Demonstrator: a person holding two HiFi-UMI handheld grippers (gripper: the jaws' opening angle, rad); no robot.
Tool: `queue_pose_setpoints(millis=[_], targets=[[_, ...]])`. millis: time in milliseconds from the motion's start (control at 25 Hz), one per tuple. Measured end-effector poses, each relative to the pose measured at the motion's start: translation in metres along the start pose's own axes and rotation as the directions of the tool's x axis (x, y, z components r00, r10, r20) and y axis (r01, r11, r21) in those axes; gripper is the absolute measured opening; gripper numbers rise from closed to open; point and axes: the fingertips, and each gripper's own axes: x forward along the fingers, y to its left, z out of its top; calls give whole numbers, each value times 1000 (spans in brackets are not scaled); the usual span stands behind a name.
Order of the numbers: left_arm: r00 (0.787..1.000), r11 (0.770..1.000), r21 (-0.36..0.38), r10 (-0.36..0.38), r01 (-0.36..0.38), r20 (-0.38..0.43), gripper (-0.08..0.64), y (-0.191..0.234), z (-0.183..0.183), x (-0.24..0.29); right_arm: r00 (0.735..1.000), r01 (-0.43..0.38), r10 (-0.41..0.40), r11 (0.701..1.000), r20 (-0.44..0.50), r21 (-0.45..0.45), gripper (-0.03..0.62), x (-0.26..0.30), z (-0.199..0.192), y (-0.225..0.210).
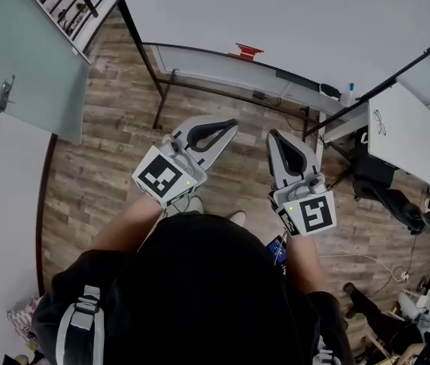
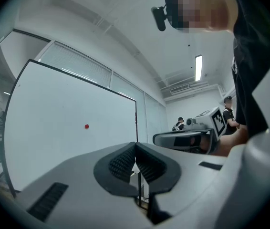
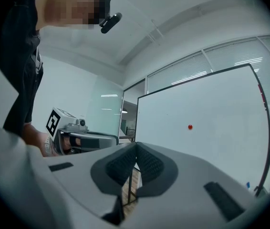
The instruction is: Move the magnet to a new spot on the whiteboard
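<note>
Left tongs (image 2: 135, 146) closed, empty | right tongs (image 3: 136, 146) closed, empty | magnet (image 3: 190, 127) on whiteboard (image 3: 216, 151), well apart

Whiteboard (image 1: 291, 21) stands ahead of the person, magnet (image 2: 86, 126) on it, well apart from both grippers. Left gripper (image 1: 232, 122) and right gripper (image 1: 273, 136) side by side, short of the board. Second board (image 1: 405, 139) to the right, door (image 1: 17, 59) far left.
</note>
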Motion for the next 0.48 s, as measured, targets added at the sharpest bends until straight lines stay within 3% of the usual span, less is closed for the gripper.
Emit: queue_pose_setpoints(millis=[240,480], targets=[[999,999,9,-38,38,-1,5,17,1,-23,996,84,-84,996,-28,1,-5,22,-6,21],[997,997,-7,-71,71,-2,5,34,-6,-42,993,103,-102,995,-56,4,-5,43,-13,39]])
